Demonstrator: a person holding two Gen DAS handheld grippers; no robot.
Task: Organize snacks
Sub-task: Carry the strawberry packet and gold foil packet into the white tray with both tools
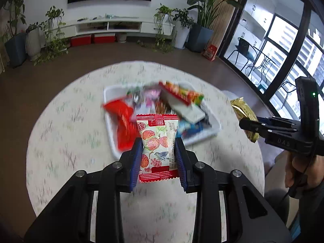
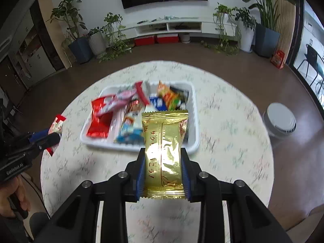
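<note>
My left gripper (image 1: 158, 141) is shut on a red-and-white snack packet with a fruit print (image 1: 157, 141) and holds it above the round table, just in front of the white tray (image 1: 109, 97). My right gripper (image 2: 163, 151) is shut on a gold foil snack packet (image 2: 165, 151) above the near edge of the same tray (image 2: 195, 109). The tray holds several mixed snack packets, red, blue and orange. Each gripper shows at the edge of the other's view: the right one (image 1: 246, 124) with the gold packet (image 1: 243, 111), the left one (image 2: 53, 137) with the red-and-white packet (image 2: 56, 124).
The round table (image 2: 232, 141) has a pale floral cloth. A white robot vacuum (image 2: 280, 119) sits on the brown floor to the right. Potted plants (image 2: 78, 40), a white TV cabinet (image 2: 168, 27) and red boxes stand along the far wall. Glass doors are at the right.
</note>
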